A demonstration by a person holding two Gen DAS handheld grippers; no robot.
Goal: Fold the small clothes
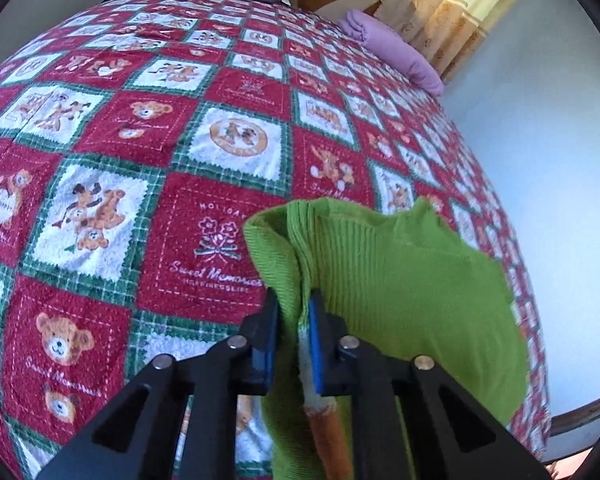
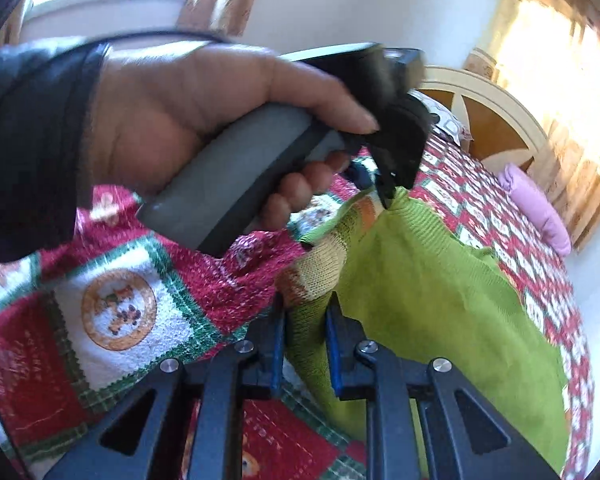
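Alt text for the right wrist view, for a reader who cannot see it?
The right gripper pinches an edge of a green knit garment above a red patchwork quilt. Ahead, a hand holds the left gripper, closed on the same garment's far edge.

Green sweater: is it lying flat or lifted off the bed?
Lifted: the green sweater hangs from both tongs, left and right.

Bright window daylight, curtain glare, fisheye-warped edges
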